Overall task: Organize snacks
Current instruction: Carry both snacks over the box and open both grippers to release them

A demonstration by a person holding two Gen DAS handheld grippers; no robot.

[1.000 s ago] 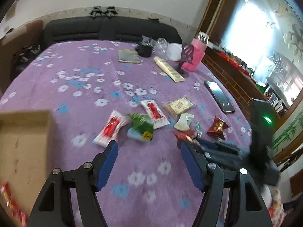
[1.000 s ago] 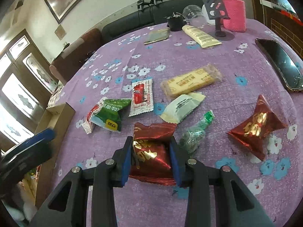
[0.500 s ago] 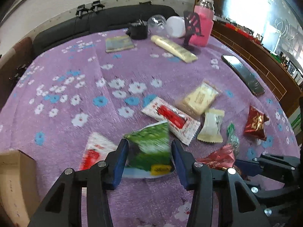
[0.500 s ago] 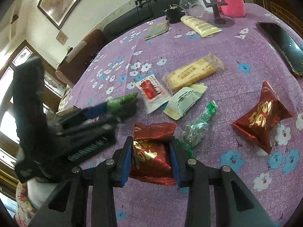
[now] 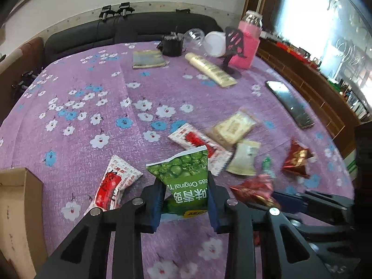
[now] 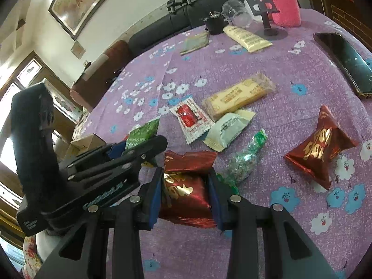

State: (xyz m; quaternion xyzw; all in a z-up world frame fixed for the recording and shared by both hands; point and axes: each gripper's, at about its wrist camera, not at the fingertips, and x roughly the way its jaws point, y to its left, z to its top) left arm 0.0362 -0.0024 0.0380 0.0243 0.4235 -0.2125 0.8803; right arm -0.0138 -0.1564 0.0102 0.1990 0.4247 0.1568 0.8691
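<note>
The left gripper, its jaws just closing, clamps the green pea packet, tilted up between them; the right gripper is clamped on a red foil packet against the purple surface

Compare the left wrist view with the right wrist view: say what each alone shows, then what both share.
Only the left wrist view shows the second red-and-white packet beside the open cardboard box. Only the right wrist view shows the framed picture on the wall. Both show the left gripper, its jaws just closed onto the green pea packet, and the right gripper clamping the red foil packet.
</note>
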